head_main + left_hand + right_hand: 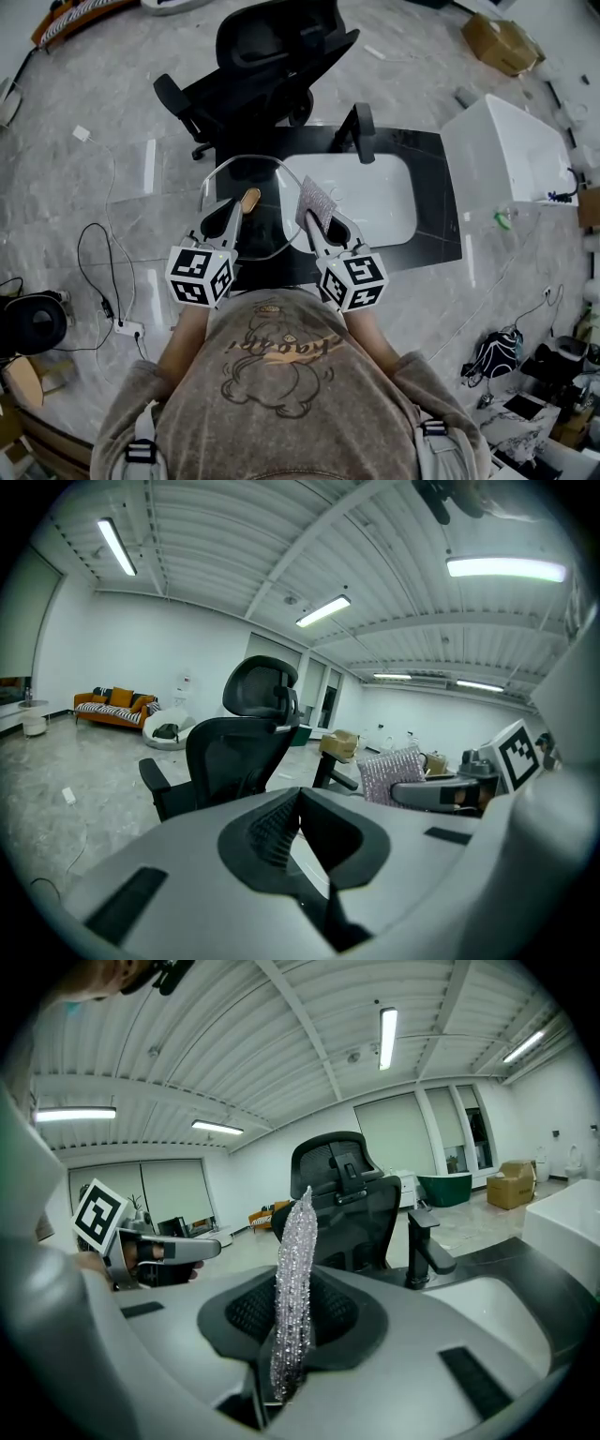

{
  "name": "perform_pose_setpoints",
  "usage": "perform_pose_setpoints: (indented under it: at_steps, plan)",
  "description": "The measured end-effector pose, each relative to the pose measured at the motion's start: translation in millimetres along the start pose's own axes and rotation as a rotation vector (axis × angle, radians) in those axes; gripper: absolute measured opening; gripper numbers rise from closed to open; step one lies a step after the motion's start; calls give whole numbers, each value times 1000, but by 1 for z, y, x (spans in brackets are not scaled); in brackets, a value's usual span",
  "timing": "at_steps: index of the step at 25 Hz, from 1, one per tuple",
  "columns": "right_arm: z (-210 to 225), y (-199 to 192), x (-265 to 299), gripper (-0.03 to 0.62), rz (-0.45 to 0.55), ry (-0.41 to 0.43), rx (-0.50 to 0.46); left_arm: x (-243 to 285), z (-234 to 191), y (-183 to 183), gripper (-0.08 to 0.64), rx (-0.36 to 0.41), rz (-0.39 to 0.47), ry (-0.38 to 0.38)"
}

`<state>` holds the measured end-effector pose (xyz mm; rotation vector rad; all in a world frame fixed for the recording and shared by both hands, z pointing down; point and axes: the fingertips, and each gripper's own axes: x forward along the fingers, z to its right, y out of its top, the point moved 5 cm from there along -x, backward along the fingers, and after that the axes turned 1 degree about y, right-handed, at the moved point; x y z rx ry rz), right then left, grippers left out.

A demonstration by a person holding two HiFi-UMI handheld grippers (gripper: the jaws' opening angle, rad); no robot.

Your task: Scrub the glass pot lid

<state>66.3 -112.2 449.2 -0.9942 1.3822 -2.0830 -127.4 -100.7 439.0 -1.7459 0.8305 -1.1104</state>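
The clear glass pot lid (267, 225), wooden-knobbed, hangs just beside the silvery scrub cloth (316, 201).

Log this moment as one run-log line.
left gripper: shut on glass pot lid | right gripper: shut on scrub pad | pad: beside lid's right edge, contact unclear | place: above counter, left of sink

Grey marble floor (112, 112) is spreading all around. A black chair (262, 56) is standing just ahead of the left gripper (228, 208). A white sink (375, 199) in a black counter (436, 178) is lying ahead of the right gripper (323, 223). Strip lights (387, 1030) are glowing overhead, and an orange sofa (112, 703) is sitting far off to the left.
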Motion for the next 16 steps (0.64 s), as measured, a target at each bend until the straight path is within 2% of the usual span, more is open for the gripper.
perform_pose_setpoints:
  at_steps: [16]
  plan:
    - [-4, -3, -3, 78, -8, 0, -15, -1, -2, -5, 18, -17, -21, -6]
